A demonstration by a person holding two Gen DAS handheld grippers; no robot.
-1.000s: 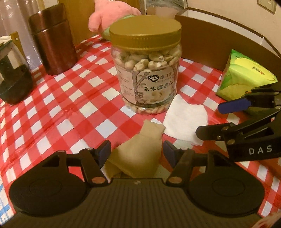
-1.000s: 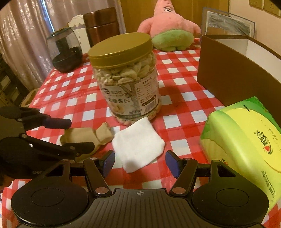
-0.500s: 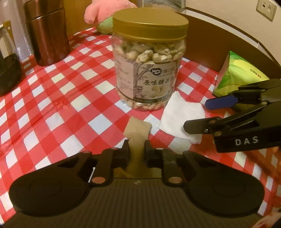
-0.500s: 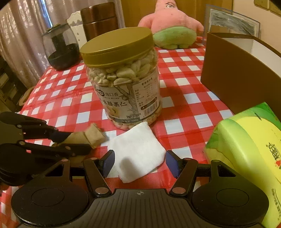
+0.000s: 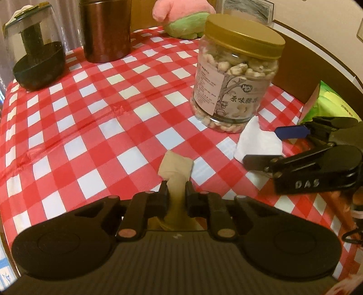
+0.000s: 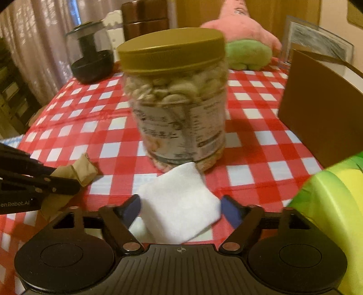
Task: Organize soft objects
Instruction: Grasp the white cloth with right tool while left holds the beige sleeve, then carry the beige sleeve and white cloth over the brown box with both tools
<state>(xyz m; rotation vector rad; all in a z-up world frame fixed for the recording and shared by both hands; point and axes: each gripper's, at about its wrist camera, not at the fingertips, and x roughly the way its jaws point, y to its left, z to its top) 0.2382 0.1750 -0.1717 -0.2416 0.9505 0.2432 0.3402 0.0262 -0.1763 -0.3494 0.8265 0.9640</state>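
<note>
A crumpled beige cloth (image 5: 175,166) is pinched between the pads of my left gripper (image 5: 176,190), which is shut on it just above the red-and-white checked tablecloth (image 5: 95,127). The right wrist view shows the same cloth (image 6: 81,169) sticking out of the left gripper (image 6: 57,179). A folded white cloth (image 6: 179,204) lies flat in front of the nut jar. My right gripper (image 6: 180,205) straddles it with its jaws opening, and the blue pads stand clear of the cloth on both sides. In the left wrist view, the right gripper (image 5: 272,146) hangs over the white cloth (image 5: 256,140).
A gold-lidded jar of cashews (image 6: 177,109) stands right behind the white cloth. A brown open box (image 6: 322,118) and a green tissue pack (image 6: 329,215) are at the right. A pink-and-green plush (image 5: 183,18), a brown canister (image 5: 105,29) and a dark glass jar (image 5: 36,56) stand at the back.
My left gripper shut on the beige cloth and carried it left, away from the jar. My right gripper came forward and down around the white cloth, and its jaws widened.
</note>
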